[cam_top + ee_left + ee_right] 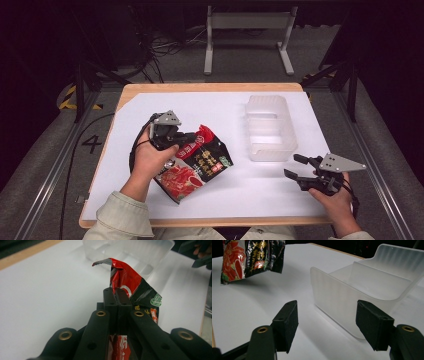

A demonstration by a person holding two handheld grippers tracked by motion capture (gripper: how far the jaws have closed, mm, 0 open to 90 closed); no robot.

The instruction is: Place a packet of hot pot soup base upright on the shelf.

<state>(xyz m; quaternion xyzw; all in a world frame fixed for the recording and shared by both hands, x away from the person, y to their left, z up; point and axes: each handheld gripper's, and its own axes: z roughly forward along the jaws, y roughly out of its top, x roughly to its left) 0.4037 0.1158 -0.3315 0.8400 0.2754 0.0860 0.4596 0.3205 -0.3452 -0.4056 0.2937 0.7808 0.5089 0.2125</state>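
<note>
A red and black snack packet (pixel 195 165) hangs from my left gripper (pixel 186 139), which is shut on its upper edge and holds it off the white table. In the left gripper view the jaws are pressed together on the packet (pixel 130 287), whose crumpled top corner sticks up past them. The packet (pixel 249 257) also shows at the top left of the right gripper view, lifted with a shadow beneath it. My right gripper (pixel 299 167) rests low at the right front of the table, open with nothing between its pads (pixel 287 325), pointing at the translucent plastic bin (pixel 362 290).
The translucent bin (pixel 270 150) with an inner divider stands right of centre on the white sheet (pixel 210 105). The wooden table edge (pixel 210 87) borders the sheet. Beyond the table are a metal stand (pixel 247 22) and cables on the floor.
</note>
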